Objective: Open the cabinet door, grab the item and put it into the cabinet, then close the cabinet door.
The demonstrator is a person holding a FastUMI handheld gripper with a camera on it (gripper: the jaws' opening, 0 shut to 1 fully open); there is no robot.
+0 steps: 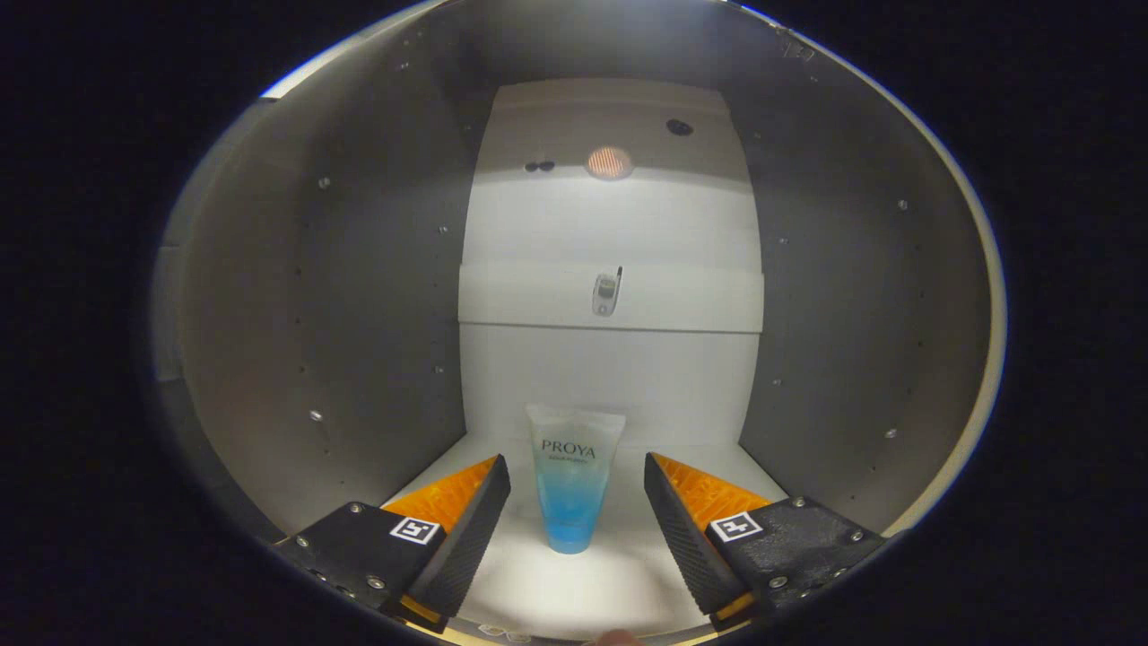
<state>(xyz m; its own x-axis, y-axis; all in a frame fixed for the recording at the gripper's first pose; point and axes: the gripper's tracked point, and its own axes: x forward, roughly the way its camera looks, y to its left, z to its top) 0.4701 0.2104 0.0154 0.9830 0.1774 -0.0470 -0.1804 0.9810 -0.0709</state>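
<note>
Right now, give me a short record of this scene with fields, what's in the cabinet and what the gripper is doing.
place: inside the pale grey cabinet
item: translucent blue-and-white plastic tube, standing cap down on the cabinet floor
gripper: open, fingers either side of the tube, not touching it
back wall: white panel with a small metal fitting
task stage: tube placed; door not yet closed

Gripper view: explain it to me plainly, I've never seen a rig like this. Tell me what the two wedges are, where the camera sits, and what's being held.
The camera rides on a hand-held grasping tool and looks forward along its two fingers, the wedges at the bottom. It is looking into a cabinet with grey side walls and a white back panel. A small tube, clear on top and blue below, stands cap-down on the cabinet floor between the fingers. The tool is open: both fingers stand apart from the tube, so nothing is held.
</note>
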